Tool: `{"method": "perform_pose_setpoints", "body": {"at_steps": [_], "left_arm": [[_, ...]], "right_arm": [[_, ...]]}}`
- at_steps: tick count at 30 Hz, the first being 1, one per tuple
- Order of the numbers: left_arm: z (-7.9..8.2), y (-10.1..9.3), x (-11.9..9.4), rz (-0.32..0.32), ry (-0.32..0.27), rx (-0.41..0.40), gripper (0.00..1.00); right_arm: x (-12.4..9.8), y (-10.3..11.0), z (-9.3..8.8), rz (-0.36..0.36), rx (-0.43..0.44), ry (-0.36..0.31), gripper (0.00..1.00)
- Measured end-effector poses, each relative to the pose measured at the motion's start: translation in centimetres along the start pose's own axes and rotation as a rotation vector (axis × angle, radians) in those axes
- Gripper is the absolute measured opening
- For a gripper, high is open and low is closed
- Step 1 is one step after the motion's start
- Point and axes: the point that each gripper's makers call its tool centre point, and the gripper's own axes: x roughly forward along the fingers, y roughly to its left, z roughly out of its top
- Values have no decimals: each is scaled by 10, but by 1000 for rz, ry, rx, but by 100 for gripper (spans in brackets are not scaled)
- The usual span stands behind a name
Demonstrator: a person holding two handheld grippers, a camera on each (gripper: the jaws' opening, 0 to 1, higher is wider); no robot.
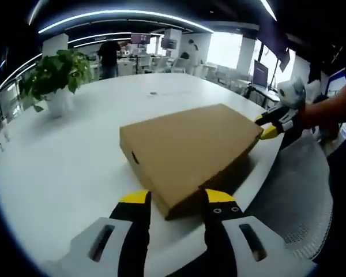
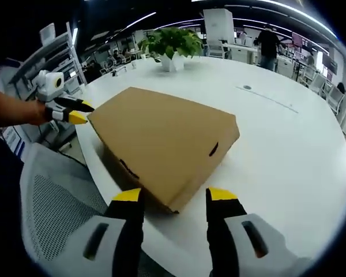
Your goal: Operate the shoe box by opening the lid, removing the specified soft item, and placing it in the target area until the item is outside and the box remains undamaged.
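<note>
A brown cardboard shoe box (image 1: 187, 147) lies flat on the round white table (image 1: 75, 167) with its lid down, so its contents are hidden. My left gripper (image 1: 177, 198) is open, and its yellow-tipped jaws straddle the box's near corner. At the opposite corner, by the table's right edge, my right gripper (image 1: 266, 125) stands open against the box. In the right gripper view the box (image 2: 167, 135) points a corner between the open jaws of the right gripper (image 2: 175, 195). The left gripper (image 2: 75, 112) touches the far left corner there.
A potted plant (image 1: 55, 75) (image 2: 173, 40) stands on the table beyond the box. A grey mesh chair (image 1: 303, 190) (image 2: 52, 202) sits just off the table edge beside the box. A person (image 1: 109, 55) stands far back among desks.
</note>
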Motion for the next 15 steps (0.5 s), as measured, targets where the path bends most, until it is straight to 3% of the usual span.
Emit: {"method": "perform_pose_setpoints", "body": {"at_steps": [6, 15], "left_arm": [[-9, 3, 4, -3, 25, -18, 33], [-8, 4, 4, -8, 36, -40, 31]], "right_arm": [[6, 5, -5, 10, -12, 17, 35], [5, 9, -1, 12, -32, 32, 36]]}}
